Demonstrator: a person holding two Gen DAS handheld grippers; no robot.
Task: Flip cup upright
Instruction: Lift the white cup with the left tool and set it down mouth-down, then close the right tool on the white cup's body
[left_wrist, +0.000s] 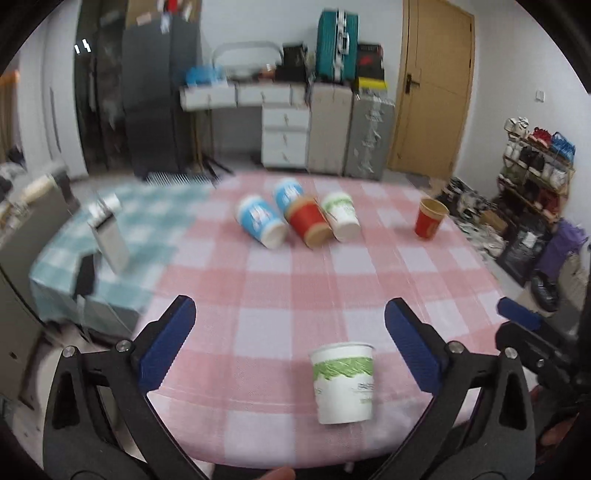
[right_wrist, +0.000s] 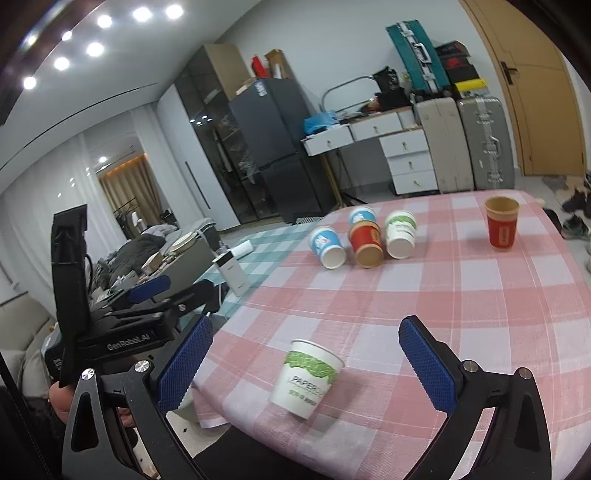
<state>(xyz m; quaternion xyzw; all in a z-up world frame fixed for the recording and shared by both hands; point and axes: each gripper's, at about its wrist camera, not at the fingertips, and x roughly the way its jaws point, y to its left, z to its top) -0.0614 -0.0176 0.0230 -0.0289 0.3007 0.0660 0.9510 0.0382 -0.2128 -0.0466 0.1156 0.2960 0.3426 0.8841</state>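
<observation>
A white cup with a green band (left_wrist: 343, 382) stands upright near the table's front edge; it also shows in the right wrist view (right_wrist: 309, 378). My left gripper (left_wrist: 290, 332) is open and empty, its fingers wide on either side of that cup, not touching it. My right gripper (right_wrist: 306, 354) is open and empty around the same cup. Several cups lie on their sides at mid-table: two blue ones (left_wrist: 262, 220), a red one (left_wrist: 308, 220) and a white-green one (left_wrist: 341, 216). A red cup (left_wrist: 428, 218) stands upright at the right.
The table has a pink checked cloth (left_wrist: 295, 280) and a teal checked cloth (left_wrist: 140, 229) at the left. A white box (left_wrist: 110, 236) stands on the teal part. The left gripper's body (right_wrist: 122, 317) shows at the left of the right wrist view.
</observation>
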